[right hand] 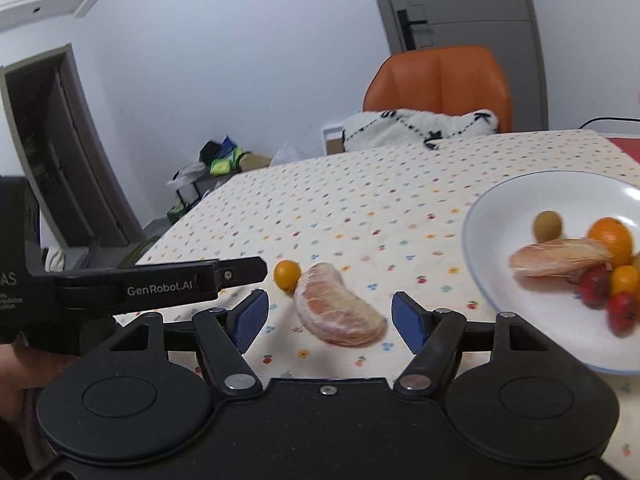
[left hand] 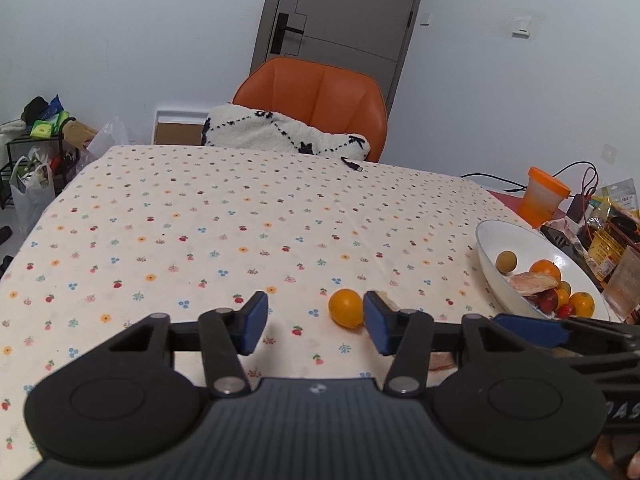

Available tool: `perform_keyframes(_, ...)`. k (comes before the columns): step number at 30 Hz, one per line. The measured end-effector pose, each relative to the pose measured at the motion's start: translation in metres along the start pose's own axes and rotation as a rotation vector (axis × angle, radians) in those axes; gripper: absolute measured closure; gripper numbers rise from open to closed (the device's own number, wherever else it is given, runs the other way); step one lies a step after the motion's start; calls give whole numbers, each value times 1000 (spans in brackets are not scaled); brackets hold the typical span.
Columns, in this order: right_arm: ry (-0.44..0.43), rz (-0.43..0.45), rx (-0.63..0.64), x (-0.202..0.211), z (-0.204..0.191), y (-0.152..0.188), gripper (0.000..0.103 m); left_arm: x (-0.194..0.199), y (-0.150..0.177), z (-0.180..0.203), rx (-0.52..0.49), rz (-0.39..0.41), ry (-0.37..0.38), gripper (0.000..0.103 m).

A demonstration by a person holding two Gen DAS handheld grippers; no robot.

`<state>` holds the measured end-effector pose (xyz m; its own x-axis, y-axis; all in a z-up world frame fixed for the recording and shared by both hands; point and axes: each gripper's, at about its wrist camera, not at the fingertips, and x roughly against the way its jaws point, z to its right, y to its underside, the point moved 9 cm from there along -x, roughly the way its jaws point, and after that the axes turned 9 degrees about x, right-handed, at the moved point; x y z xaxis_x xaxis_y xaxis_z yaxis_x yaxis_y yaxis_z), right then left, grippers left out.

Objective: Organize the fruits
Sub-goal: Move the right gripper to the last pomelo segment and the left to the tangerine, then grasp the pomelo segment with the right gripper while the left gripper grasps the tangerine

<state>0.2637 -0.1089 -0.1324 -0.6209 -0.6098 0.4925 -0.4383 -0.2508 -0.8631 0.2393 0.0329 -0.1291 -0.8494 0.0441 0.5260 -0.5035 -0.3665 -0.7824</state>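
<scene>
Left gripper (left hand: 314,326): fingers spread wide, grasping nothing, held low over the surface (left hand: 200,220), which was covered in a cream cloth printed with small flowers. A small orange fruit (left hand: 346,308) lay on the cloth just inside the right-hand blue pad (left hand: 376,328), close to it; whether they touched could not be told.

Right gripper (right hand: 330,320): fingers likewise released and empty, one to either side of a peeled citrus segment (right hand: 340,312) lying flat on the cloth, clear of both pads. The small orange fruit (right hand: 287,275) sat against the far-left end of the segment, by the tip of the left gripper's black arm (right hand: 160,284), which crossed the left of this view.

White bowl (left hand: 496,248): placed on the surface to the right of both grippers. Contents, seen from the right wrist: a second peeled segment (right hand: 558,258), a round yellow-green fruit (right hand: 547,226), an orange (right hand: 612,238), a smaller orange fruit (right hand: 624,280) and two red fruits (right hand: 622,312), all piled toward the bowl's right side. This part of the view was blurred.

Behind the surface: an orange chair (left hand: 316,100) carrying a white-and-black fleece throw (left hand: 280,132), with a grey door (left hand: 340,16) beyond. At the far right edge stood an orange-lidded cup (left hand: 544,196) among packets and cables.
</scene>
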Motion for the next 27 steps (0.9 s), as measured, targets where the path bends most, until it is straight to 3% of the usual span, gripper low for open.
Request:
perform_keyframes(14,4,-83,55,-28,-3,8,31,-8,1,-1,4,-15,-4,53)
perform_keyframes(19,29,-93,73,-26,1,7,51,-12,2,2,-2,-20,3,53)
perform_keyframes(27,21,-74,15,-10,9,13,54,-19,7,9,-17,-30,15,53)
